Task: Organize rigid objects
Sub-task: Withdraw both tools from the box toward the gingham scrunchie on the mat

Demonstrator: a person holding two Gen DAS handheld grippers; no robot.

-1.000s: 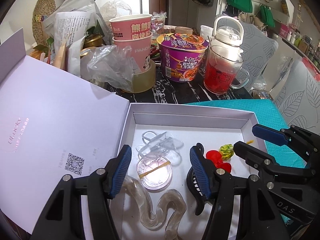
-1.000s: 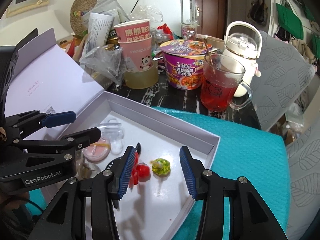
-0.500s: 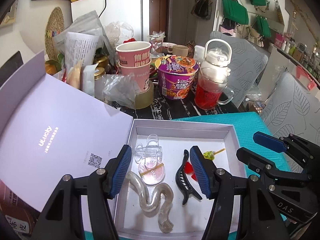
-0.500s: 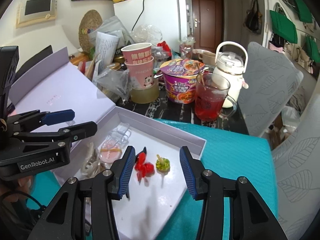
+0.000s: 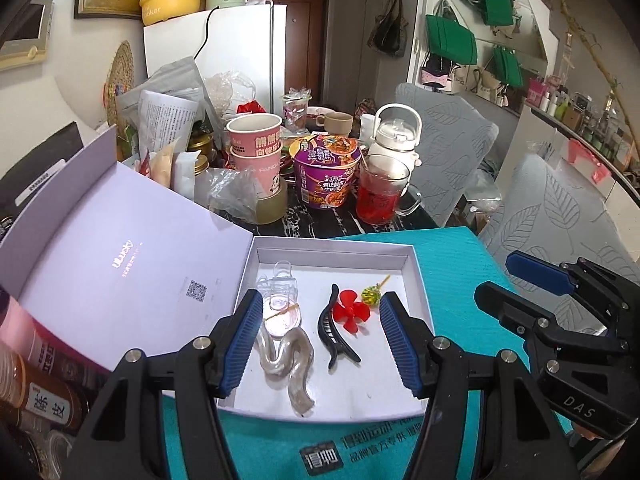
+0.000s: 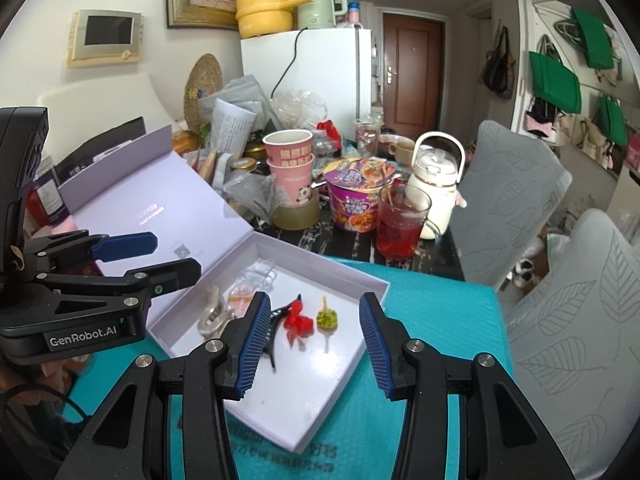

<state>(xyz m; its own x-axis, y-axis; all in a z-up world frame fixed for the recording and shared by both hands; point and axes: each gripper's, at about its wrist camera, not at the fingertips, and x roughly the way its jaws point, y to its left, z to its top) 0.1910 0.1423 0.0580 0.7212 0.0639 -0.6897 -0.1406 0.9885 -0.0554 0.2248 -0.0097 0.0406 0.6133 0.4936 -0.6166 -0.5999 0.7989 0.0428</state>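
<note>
A shallow white box (image 5: 336, 245) (image 6: 348, 280) lies on a teal mat, its lavender lid (image 5: 120, 264) folded open to the left. Inside lie a black hair claw (image 5: 334, 334) (image 6: 272, 320), a red flower piece (image 5: 352, 314) (image 6: 297, 320), a green-yellow lollipop (image 5: 370, 294) (image 6: 327, 318), a wavy clear clip (image 5: 286, 360) (image 6: 212, 316), a round pink compact (image 5: 283, 322) and clear clips (image 5: 280, 284). My left gripper (image 5: 320, 340) hovers open above the box, holding nothing. My right gripper (image 6: 310, 340) hovers open over the box's near side, also holding nothing.
Behind the box the dark table is crowded: stacked pink paper cups (image 5: 256, 152), a purple noodle bowl (image 5: 326, 172), a glass mug of red drink (image 5: 382, 192), a white kettle (image 5: 396, 136), a tape roll (image 5: 272, 208), plastic bags. Grey chairs (image 5: 444, 152) stand right.
Both grippers have risen and pulled back from the box, so its contents look smaller and lower in view. Neither pair of jaws has changed its gap. Nothing in the box moved.
</note>
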